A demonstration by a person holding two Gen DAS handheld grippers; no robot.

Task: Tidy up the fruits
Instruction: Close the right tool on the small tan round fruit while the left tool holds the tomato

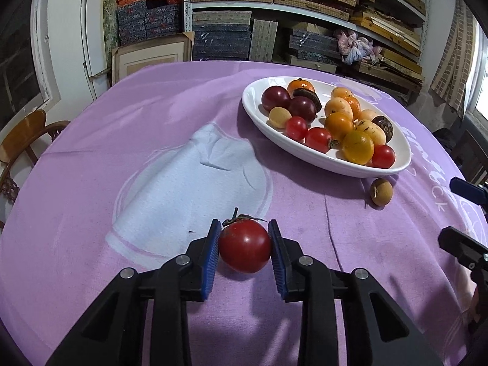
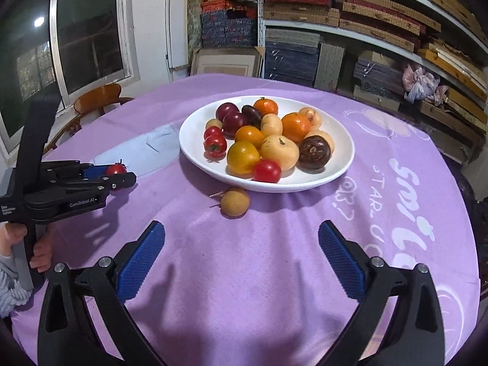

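Red and soft-skinned, the tomato (image 1: 245, 248) sat clamped between the blue pads (image 1: 211, 259) of the left gripper (image 1: 245, 244), low over the purple cloth (image 1: 91, 183) that covered the counter. The jaws had closed on it from both sides, stalk up. The plate (image 1: 253, 94) stood well apart, further back and to the right, already crowded with plums, oranges, small tomatoes and pale fruit.

The right gripper (image 2: 241, 262) hung empty with its jaws wide open, pointing at the brown fruit (image 2: 235, 202) that lay on the cloth just beside the plate's near rim.

Judged from this, the main risk was the squeeze. A ripe tomato bruises or splits if the pads press harder than needed, and the grip sat on the round flanks, so a loose hold could let it roll out forward on the way over.

The second risk was the plate itself. It looked full, with fruit heaped near the rim (image 2: 274, 187). A tomato dropped from height, or set on a slope of fruit, could knock a neighbour over the edge or roll off itself. A free gap on the near side seemed safest.

The third was the 2 grippers crossing. Both were likely to head for the same area by the plate, so they could collide, or the right one could nudge the brown fruit away across the cloth. The cloth also looked rumpled and could drag.
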